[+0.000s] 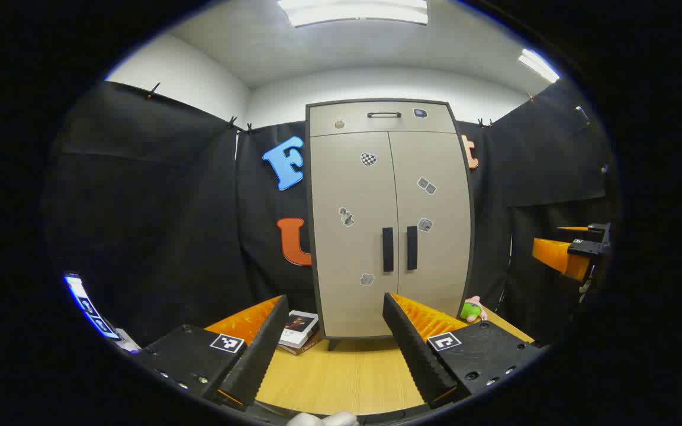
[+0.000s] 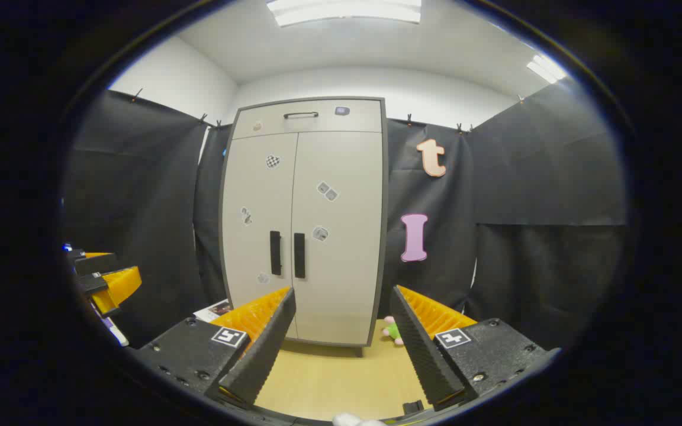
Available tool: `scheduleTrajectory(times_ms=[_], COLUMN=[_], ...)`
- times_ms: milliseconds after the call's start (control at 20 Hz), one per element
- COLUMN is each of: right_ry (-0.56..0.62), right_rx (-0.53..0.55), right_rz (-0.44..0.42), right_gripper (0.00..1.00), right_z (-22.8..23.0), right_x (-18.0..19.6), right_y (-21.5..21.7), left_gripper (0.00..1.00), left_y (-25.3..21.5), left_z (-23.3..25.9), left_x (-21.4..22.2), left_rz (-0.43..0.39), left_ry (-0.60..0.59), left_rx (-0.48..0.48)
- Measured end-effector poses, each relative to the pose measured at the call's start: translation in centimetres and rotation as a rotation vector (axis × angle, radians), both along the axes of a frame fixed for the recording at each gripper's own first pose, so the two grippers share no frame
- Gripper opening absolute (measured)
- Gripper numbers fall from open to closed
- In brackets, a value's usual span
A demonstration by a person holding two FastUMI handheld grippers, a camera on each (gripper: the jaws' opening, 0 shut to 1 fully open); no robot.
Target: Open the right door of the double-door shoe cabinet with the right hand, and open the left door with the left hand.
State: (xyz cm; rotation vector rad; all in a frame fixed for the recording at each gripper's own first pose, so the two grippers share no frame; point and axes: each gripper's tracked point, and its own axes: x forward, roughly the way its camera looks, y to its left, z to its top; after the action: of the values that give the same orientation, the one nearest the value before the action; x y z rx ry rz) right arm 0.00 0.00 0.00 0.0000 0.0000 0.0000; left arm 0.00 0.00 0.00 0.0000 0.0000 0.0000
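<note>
Honestly nothing had been opened at this point, so by my read the whole job was left to do. Starting up close: the left gripper [image 1: 336,346] had its fingers spread wide with nothing between them but bare wooden table [image 1: 341,378], and the right gripper [image 2: 344,349] was the same story in its own view, fingers wide apart and holding nothing. Further out past the fingertips stood the shoe cabinet [image 1: 389,219], both doors flat shut. From the left gripper view the left door handle [image 1: 388,249] and right door handle [image 1: 412,247] sat side by side dead ahead, just above the gap between the fingers, well apart from them. In the right gripper view the same pair sat up and off to the left of the gap, over its left finger, so that gripper looked like it'd need to swing across before reaching the right handle. View differences: the left gripper view caught a small stack of books [image 1: 298,331] just beyond its left finger at the cabinet's foot, and showed the little green and pink plush toy [image 1: 472,309] more fully, beyond its right finger. The right gripper view caught only a sliver of that toy between its fingers, beside the cabinet's base. Each view also picked up the other gripper out at its edge.
</note>
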Motion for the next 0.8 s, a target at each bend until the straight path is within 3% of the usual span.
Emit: scheduleTrajectory(times_ms=[800], right_ry=[-0.002], right_rx=[0.009], right_rz=[0.012], right_gripper=[1.00], right_z=[-0.1], right_x=[0.1], right_y=[-0.3], left_gripper=[0.96], left_y=[-0.4], left_z=[-0.6], left_x=[-2.1], left_rz=[0.016], left_ry=[0.008], left_rx=[0.001])
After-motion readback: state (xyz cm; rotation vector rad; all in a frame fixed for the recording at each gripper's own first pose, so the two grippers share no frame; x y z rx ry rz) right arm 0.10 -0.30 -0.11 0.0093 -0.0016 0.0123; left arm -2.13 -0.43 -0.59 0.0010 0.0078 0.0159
